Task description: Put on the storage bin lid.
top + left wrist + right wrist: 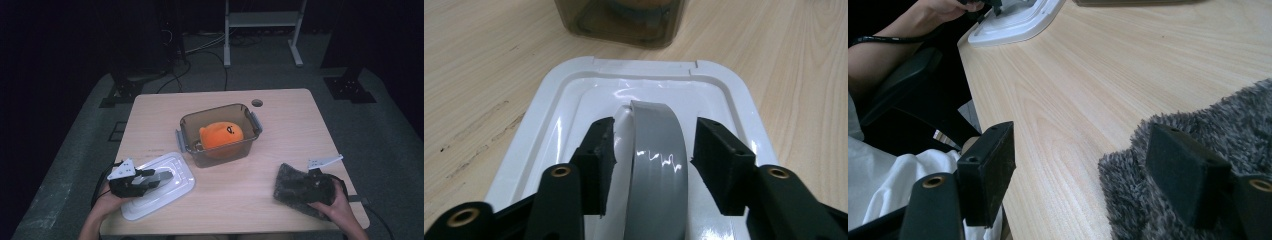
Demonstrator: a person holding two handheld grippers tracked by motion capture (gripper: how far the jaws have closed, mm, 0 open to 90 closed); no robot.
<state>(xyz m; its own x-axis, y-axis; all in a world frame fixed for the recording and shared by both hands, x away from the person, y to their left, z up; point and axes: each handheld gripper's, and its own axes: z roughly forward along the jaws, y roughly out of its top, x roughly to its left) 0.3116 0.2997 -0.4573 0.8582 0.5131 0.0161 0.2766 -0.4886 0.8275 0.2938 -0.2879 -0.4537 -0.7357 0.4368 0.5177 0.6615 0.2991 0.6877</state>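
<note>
A pale wood-grain desk (pixel 280 130) stands on grey floor in a dark room, with black cables and a white metal frame (pixel 262 30) at the far side.

Near left: the left tool (pixel 150 179) lies over a white lid (pixel 176 192) that rests flat on the desk at its near-left corner. In the left gripper view the two black jaws flank the lid's grey arched handle (pixel 656 165). They stand at a medium opening with a narrow gap on each side, so the handle is between the pads and not clamped.

Near right: the right tool (pixel 1088 175) rests at a grey shaggy cloth (pixel 292 187) lying at the near-right edge of the desk, well apart from the lid. Its jaws stand wide; one pad sits on the pile of the cloth, and the other hangs just past the desk's near edge.

Middle: a clear brownish tub (pixel 220 134) with grey side latches stands open at the desk's centre, just beyond the lid. Inside it lies an orange plush toy (pixel 220 135) bearing a small dark mark, too small to read.

Far: a round cable hole (pixel 257 103) is cut in the desk behind the tub. No legible brand or label shows on any item.
</note>
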